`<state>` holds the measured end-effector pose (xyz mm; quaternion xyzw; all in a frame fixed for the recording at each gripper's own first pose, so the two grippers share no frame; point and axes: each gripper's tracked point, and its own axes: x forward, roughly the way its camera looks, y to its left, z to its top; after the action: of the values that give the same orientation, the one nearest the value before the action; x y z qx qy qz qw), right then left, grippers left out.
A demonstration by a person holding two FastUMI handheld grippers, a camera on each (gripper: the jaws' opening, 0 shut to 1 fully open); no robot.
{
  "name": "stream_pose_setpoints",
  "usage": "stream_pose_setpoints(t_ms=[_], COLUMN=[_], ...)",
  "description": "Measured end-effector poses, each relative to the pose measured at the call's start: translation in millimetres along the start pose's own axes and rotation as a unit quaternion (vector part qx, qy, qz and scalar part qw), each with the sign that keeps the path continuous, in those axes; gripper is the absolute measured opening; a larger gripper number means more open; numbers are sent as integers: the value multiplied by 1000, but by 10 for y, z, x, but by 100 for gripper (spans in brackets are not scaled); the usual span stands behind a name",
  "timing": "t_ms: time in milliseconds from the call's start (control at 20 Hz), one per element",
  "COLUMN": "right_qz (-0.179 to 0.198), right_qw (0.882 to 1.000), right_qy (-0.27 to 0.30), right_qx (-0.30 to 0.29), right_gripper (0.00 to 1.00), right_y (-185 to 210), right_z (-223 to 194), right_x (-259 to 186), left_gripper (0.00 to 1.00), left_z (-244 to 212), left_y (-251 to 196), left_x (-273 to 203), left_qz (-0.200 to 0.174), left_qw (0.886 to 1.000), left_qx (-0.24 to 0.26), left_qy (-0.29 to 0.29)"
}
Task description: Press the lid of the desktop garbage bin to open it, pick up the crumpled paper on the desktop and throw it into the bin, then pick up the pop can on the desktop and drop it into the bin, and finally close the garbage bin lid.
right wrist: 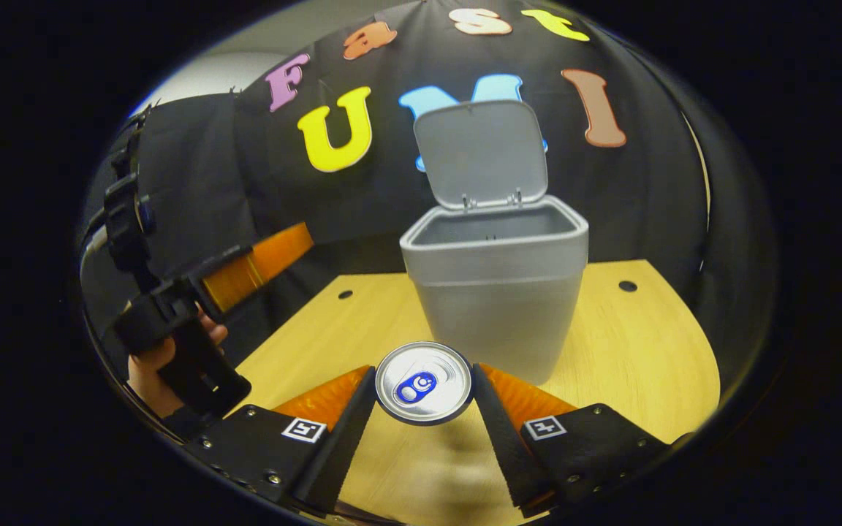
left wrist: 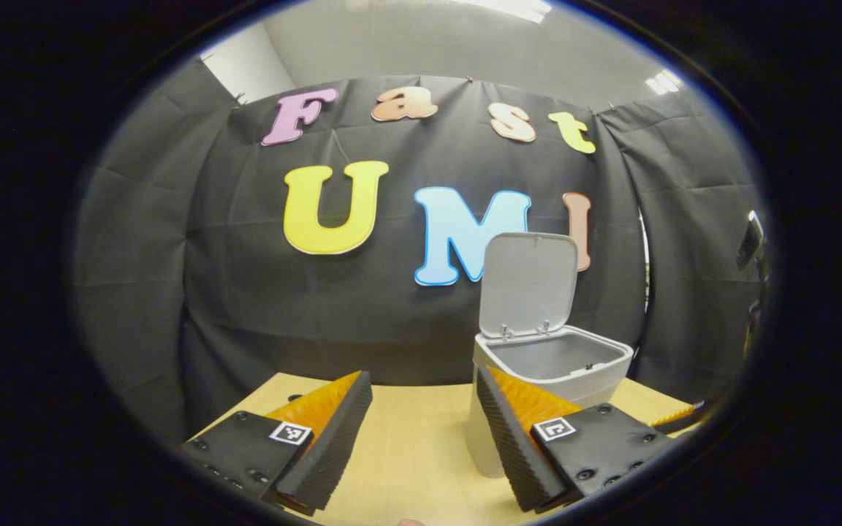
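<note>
The grey desktop bin [right wrist: 498,292] stands on the wooden table [right wrist: 647,343] with its lid [right wrist: 479,153] swung up and open. In the right gripper view, the silver top of the pop can [right wrist: 425,383] sits just in front of the bin. My right gripper [right wrist: 423,372] is shut on it, one finger pressing each side. In the left gripper view, my left gripper [left wrist: 422,376] is open and holds nothing, with the bin [left wrist: 552,365] ahead and to the right, its lid [left wrist: 529,285] upright. A hand [right wrist: 147,372] holds the left gripper [right wrist: 297,248] off the table's left side.
The black booth wall [left wrist: 245,292] hangs close behind the bin. The table has small round holes [right wrist: 627,286] near its back edge. Bare tabletop [left wrist: 406,438] lies left of the bin and in front of it.
</note>
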<state>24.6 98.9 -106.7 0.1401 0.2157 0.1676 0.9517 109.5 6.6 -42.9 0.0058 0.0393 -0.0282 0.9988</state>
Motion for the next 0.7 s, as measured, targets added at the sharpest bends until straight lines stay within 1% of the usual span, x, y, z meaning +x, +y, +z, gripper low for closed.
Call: stream_pose_setpoints(t_ms=[100,250,300,450,550,700], right_qz=[1,5,5,7,8,-10], right_qw=[999,996,995,993,991,986], right_qy=[-40,-80,-89,-110,-124,-148], right_qx=[-20,-39,-42,-48,-52,-73], right_gripper=[83,83,83,83,83,83], right_y=[25,51,58,114,147,121], right_z=[226,476,523,629,697,823], right_x=[-79,-31,-14,-17,-30,-73], left_gripper=[93,94,96,95,96,96], left_z=[6,51,61,53,45,43], left_y=[-1,37,55,93,108,110], left_x=[-12,-39,-53,-69,-72,-70], left_qz=[0,3,5,10,12,12], left_qw=[1000,1000,1000,1000,1000,1000], left_qx=[2,7,8,6,5,4], left_qy=[-1,-6,-7,-8,-8,-8])
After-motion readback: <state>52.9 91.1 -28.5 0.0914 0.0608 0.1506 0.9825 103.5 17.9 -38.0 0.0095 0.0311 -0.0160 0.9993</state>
